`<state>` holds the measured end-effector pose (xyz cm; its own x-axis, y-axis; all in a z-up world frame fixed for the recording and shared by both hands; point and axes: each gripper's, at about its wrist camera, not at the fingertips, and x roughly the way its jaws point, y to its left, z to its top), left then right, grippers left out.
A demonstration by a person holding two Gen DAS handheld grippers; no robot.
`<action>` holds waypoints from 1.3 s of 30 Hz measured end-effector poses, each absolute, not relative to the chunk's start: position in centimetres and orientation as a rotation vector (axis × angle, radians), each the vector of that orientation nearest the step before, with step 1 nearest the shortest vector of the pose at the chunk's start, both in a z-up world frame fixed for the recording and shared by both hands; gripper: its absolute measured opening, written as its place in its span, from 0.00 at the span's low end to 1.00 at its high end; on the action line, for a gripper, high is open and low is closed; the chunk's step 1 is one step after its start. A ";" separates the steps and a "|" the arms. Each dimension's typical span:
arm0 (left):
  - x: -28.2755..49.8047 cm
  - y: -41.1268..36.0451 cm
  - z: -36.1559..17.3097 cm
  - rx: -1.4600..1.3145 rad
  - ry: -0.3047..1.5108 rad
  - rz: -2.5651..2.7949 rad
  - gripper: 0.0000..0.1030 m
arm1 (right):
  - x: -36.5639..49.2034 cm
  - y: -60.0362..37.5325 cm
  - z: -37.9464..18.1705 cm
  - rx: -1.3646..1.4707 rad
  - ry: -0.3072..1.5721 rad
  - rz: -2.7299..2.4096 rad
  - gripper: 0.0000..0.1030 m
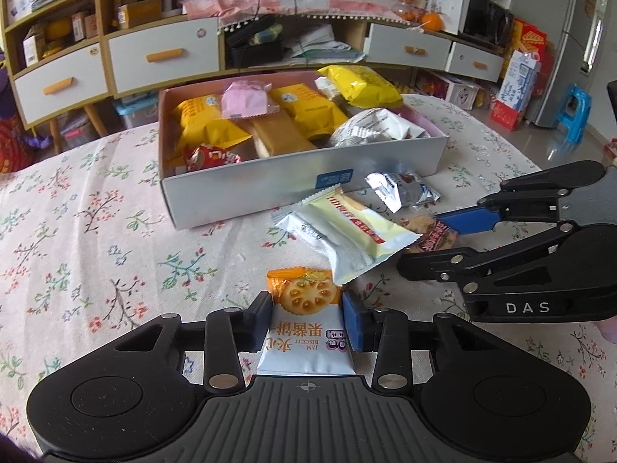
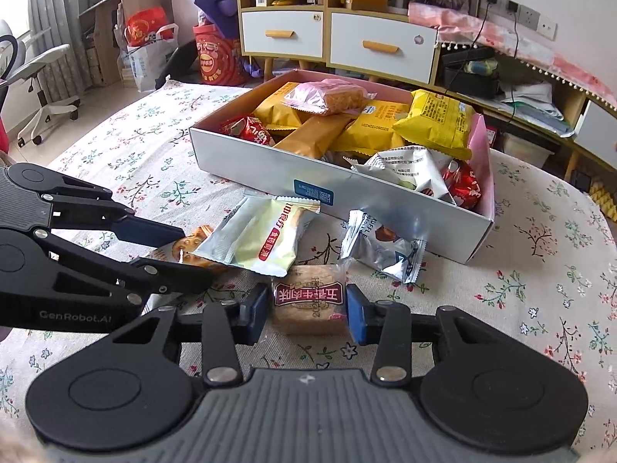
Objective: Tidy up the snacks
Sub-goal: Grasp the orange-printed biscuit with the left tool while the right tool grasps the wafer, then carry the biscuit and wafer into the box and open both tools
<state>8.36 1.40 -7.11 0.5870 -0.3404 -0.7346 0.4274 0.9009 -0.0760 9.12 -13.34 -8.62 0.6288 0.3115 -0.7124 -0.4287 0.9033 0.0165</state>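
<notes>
Gripping two snacks | left gripper [image 1: 307,318] clenched on jam biscuit packet [image 1: 306,332], right gripper [image 2: 307,314] clenched on brown cake [image 2: 308,301], both on table | box [image 2: 347,189] at 12 o'clock | advice: lift clear of yellow packet [image 2: 266,237], lower gently.

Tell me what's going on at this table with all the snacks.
Someone is sorting snacks with a hand-held gripper in each hand. The left hand-held gripper is closed on a jam biscuit packet, and the right hand-held gripper sits around a brown cake packet on the flowered tablecloth. A box behind them already holds many packets. A pale green wafer packet and a silver packet lie loose in front of it.
</notes>
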 end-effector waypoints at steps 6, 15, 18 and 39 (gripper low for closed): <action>7.8 1.6 -6.5 0.104 0.859 -0.418 0.36 | 9.0 -13.5 -8.4 -0.160 0.815 0.405 0.37; 7.4 2.7 -5.4 0.050 0.875 -0.372 0.36 | 8.6 -13.8 -7.5 -0.154 0.845 0.349 0.37; 7.1 3.2 -4.9 0.040 0.870 -0.368 0.36 | 8.4 -14.1 -7.1 -0.148 0.850 0.341 0.37; 7.4 5.0 -1.8 -0.065 0.804 -0.326 0.36 | 8.9 -14.8 -4.6 -0.057 0.815 0.325 0.37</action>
<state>7.45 4.99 -1.84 0.6466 -0.3107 -0.6967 0.2613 0.9483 -0.1804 8.90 -14.78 -4.55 0.6389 0.2631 -0.7229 -0.3068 0.9489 0.0743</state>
